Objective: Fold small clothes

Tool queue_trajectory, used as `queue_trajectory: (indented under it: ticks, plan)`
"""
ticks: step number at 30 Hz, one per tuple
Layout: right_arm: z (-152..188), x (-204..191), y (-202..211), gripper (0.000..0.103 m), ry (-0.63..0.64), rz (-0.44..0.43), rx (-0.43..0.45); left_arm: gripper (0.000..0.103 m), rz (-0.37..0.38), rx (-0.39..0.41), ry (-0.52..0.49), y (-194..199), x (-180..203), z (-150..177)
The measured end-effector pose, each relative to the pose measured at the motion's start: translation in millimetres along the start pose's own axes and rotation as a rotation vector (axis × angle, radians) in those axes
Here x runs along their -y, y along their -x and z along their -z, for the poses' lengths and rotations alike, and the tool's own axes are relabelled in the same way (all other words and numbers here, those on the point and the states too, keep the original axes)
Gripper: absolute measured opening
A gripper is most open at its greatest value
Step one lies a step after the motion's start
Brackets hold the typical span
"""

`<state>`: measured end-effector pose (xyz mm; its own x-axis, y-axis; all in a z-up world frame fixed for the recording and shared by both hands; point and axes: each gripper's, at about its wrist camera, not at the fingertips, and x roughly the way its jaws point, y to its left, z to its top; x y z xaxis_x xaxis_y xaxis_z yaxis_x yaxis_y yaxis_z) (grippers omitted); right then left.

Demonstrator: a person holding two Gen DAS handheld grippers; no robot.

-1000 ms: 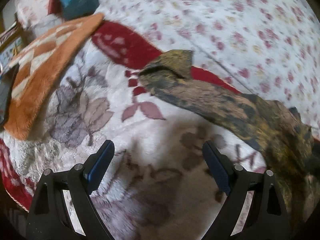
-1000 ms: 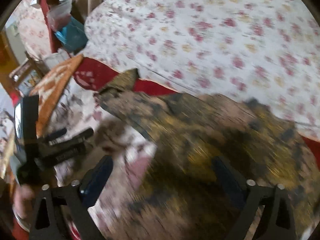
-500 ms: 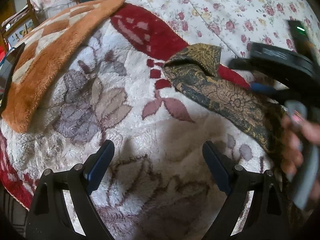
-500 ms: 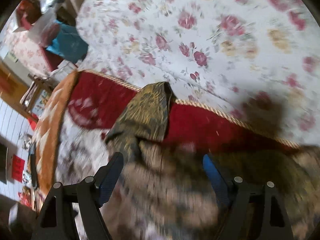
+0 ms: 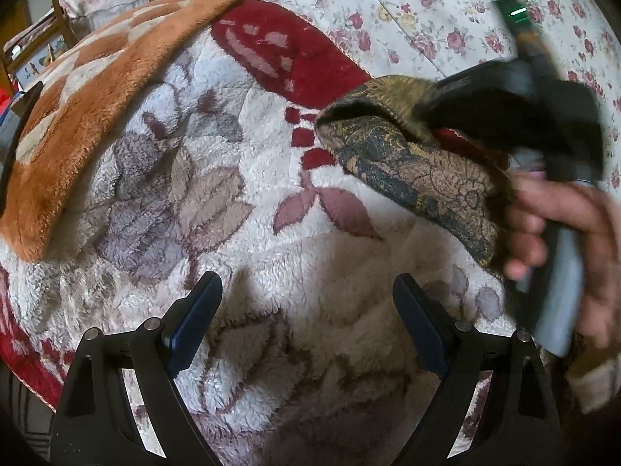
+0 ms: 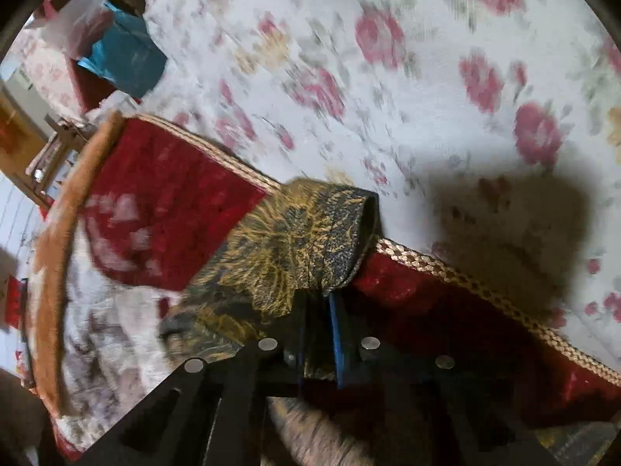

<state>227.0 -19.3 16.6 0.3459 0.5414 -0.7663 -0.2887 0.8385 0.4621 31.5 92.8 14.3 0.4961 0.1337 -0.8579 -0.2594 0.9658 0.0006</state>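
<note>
Right claw (image 6: 318, 334): jaws closing, nearly together, with the sleeve end of the dark olive-and-gold patterned fabric garment (image 6: 287, 252) clamped between the blue pads (image 6: 335, 334). Cuff opening sits just past the tips, toward 12 o'clock in the right wrist view. Frame is motion-blurred.

Left claw (image 5: 306, 310): jaws wide apart, nothing between them, only the fluffy white blanket with mauve leaf pattern and red border (image 5: 217, 202) below. Not touching the garment.

Garment location: it lies on the blanket by the red border, at the edge of the white bedsheet with small red roses (image 5: 407, 11). In the left wrist view the sleeve (image 5: 419, 167) runs from about 1 o'clock down toward 3 o'clock, open cuff end at the upper left. The person's hand (image 5: 566, 240) on the right claw's grey handle is at 3 o'clock, claw body blurred over the cuff.

Other items: orange-and-cream fleece blanket (image 5: 97, 89) at 10 o'clock, overlapping the white blanket's edge. Teal object (image 6: 124, 58) at 11 o'clock in the right wrist view, beyond the bed; can't tell what it is.
</note>
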Motion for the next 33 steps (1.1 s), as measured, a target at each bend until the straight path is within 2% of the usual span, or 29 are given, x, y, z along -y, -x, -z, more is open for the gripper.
queue_trajectory:
  ticks: [7, 10, 13, 15, 18, 21, 23, 26, 28, 31, 33]
  plan:
    - [18, 7, 145, 0.009, 0.043, -0.065, 0.163, 0.090, 0.004, 0.031, 0.021, 8, -4, -1]
    - [37, 17, 219, 0.009, 0.074, -0.022, 0.221, 0.090, 0.010, 0.048, 0.010, 17, 0, 2]
    - [71, 37, 293, 0.009, 0.090, 0.035, 0.279, 0.090, 0.024, 0.074, -0.020, 29, 10, 9]
    - [94, 55, 334, 0.009, 0.078, 0.088, 0.309, 0.090, 0.024, 0.083, -0.046, 34, 17, 12]
    - [138, 106, 384, 0.009, 0.002, 0.179, 0.329, 0.090, 0.051, 0.098, -0.091, 43, 32, 17]
    - [174, 151, 401, 0.009, -0.077, 0.273, 0.293, 0.090, 0.076, 0.134, -0.154, 54, 51, 22]
    - [205, 193, 396, 0.009, -0.145, 0.373, 0.223, 0.090, 0.111, 0.139, -0.191, 60, 64, 25]
    - [237, 239, 387, 0.009, -0.234, 0.443, 0.158, 0.090, 0.162, 0.143, -0.242, 68, 84, 32]
    - [252, 261, 384, 0.009, -0.285, 0.449, 0.143, 0.090, 0.190, 0.124, -0.274, 68, 99, 34]
    - [261, 273, 378, 0.009, -0.286, 0.523, 0.111, 0.090, 0.218, 0.098, -0.306, 65, 118, 35]
    - [261, 283, 379, 0.009, -0.354, 0.573, 0.070, 0.090, 0.209, 0.117, -0.341, 65, 133, 35]
